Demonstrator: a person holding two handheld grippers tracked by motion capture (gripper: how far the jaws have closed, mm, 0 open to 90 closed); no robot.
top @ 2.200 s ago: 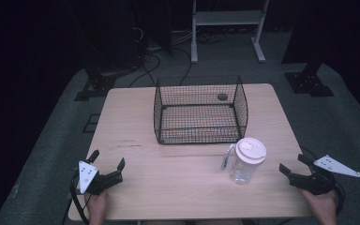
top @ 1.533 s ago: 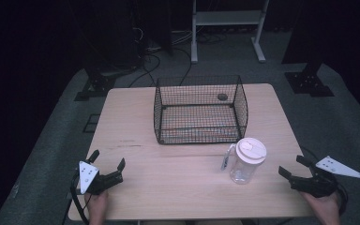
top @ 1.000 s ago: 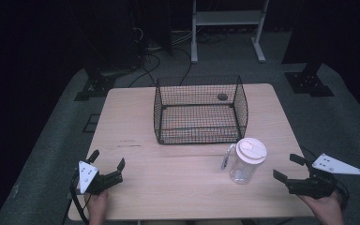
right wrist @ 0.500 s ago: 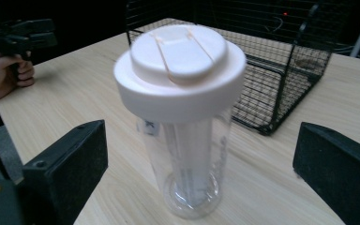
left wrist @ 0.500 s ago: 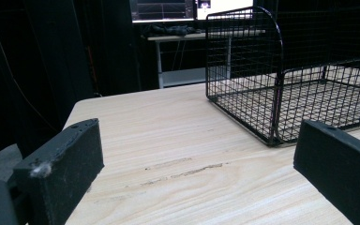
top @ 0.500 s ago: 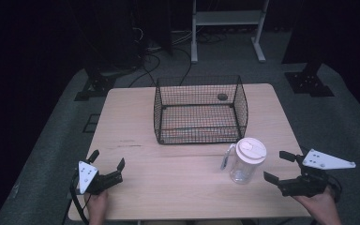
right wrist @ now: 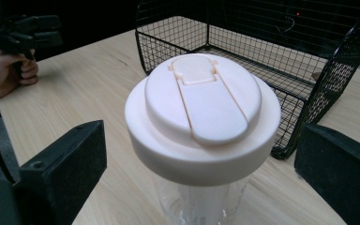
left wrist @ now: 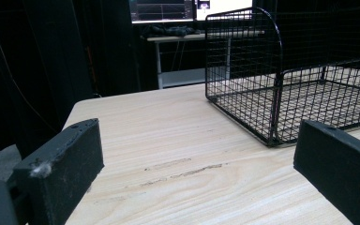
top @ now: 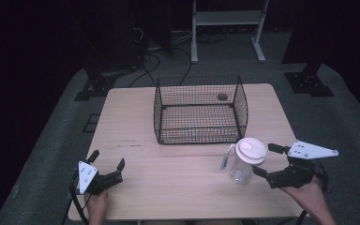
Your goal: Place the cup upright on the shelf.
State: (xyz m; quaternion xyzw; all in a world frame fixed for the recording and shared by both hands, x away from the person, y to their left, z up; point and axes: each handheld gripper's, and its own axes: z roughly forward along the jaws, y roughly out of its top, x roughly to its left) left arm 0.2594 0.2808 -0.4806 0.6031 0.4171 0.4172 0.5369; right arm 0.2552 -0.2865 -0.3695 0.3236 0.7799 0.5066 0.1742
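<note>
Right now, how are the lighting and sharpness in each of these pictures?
High view: the table is evenly lit, the surroundings near black, detail soft. Left gripper view: the wire basket is crisp, the near jaws slightly blurred. Right gripper view: the white jar lid is bright yet keeps its detail, and the left gripper behind is dim.

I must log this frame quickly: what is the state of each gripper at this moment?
Left gripper: open, holding nothing, low over the table.
Right gripper: open, jaws on either side of the clear jar with the white lid, not closed on it.
</note>
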